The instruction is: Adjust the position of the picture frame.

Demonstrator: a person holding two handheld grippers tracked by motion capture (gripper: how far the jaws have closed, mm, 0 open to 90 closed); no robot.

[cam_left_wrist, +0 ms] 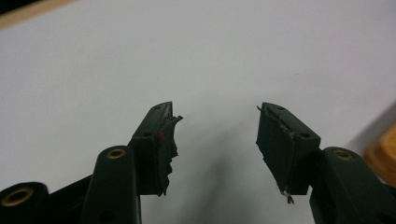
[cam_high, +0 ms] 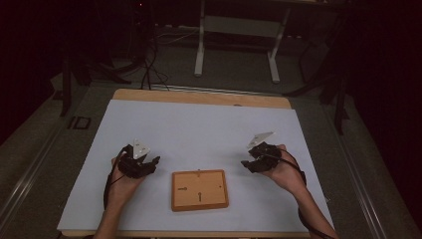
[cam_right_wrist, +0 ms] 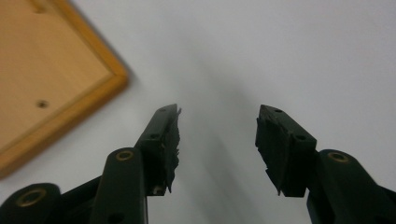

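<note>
A wooden board (cam_high: 199, 189) with a raised rim and small dark marks lies flat on the white table sheet (cam_high: 199, 129), near the front edge. My left gripper (cam_high: 149, 164) rests just left of the board, held in a hand. Its jaws stand apart over bare white sheet in the left gripper view (cam_left_wrist: 217, 135), with nothing between them, and the board's corner (cam_left_wrist: 383, 154) shows at the right edge. My right gripper (cam_high: 247, 163) sits right of the board. Its jaws (cam_right_wrist: 217, 135) are open and empty too, and the board (cam_right_wrist: 46, 74) fills the upper left.
The white sheet covers a wooden table whose far edge (cam_high: 199, 95) shows at the back. Beyond it, on the dark floor, stands a white table frame (cam_high: 236, 45) with cables (cam_high: 149, 64) beside it. Both forearms enter from the bottom.
</note>
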